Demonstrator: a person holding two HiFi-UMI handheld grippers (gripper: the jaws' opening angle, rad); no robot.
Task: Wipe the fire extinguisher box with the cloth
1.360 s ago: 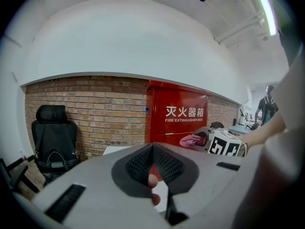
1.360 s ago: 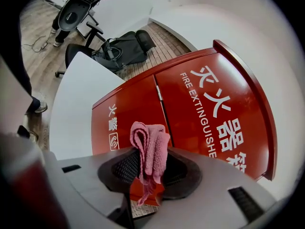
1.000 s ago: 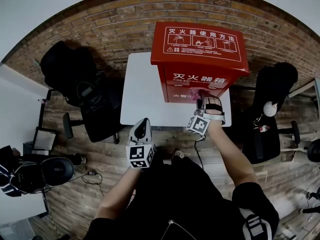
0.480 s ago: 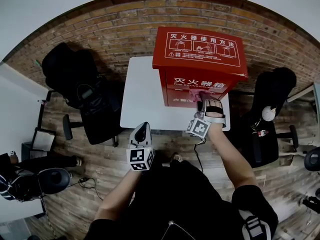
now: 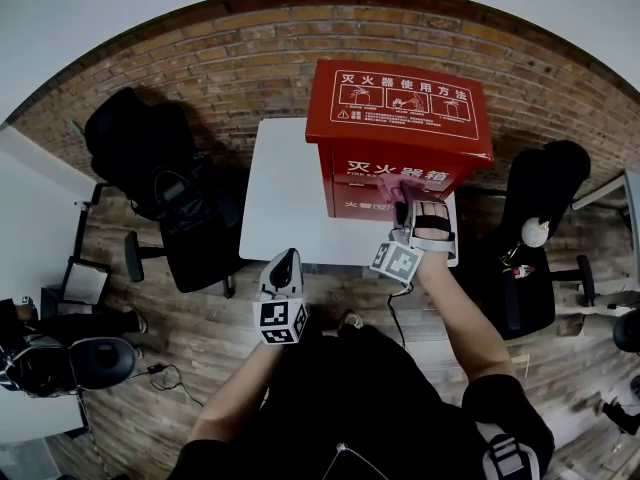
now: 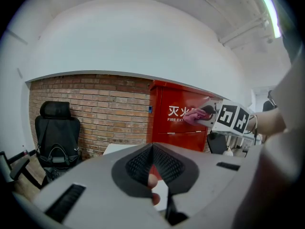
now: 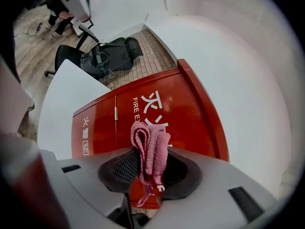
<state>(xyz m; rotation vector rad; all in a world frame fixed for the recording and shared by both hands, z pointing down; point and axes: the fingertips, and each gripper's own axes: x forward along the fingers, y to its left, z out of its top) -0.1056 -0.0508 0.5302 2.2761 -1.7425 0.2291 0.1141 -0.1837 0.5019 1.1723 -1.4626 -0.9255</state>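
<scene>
Wood plank floor (image 5: 150,408) under you and a brick wall (image 5: 250,43) at the back, so it looks like an office corner.

Nearest to you, your left gripper (image 5: 283,261) hangs low in front of your body, short of the white table (image 5: 280,193). Its jaws are pinched together with nothing between them, so it's just along for the ride right now.

Further out, your right gripper (image 5: 410,208) is up at the front of the fire extinguisher box (image 5: 400,108). Its jaws are clamped on the pink cloth (image 5: 398,185). The cloth is a folded wad sticking out past the tips, with a frayed tail dangling below. As far as I can tell it sits right against the red front face, by the white lettering and just under the lid's overhang.

My guess is you're mid-wipe on the front panel, with lots of red left to cover.

Handling-wise, the cloth looks soft, light and floppy, so it'll bunch and drag rather than glide. Keep the pinch across the thick folded middle, not the loose tail. The box looks like stiff, smooth painted metal, probably heavy enough to stay put on the table, but it stands near the right edge, so I'd go easy on sideways pushes.

Black office chairs (image 5: 170,183) sit either side, well clear.
</scene>
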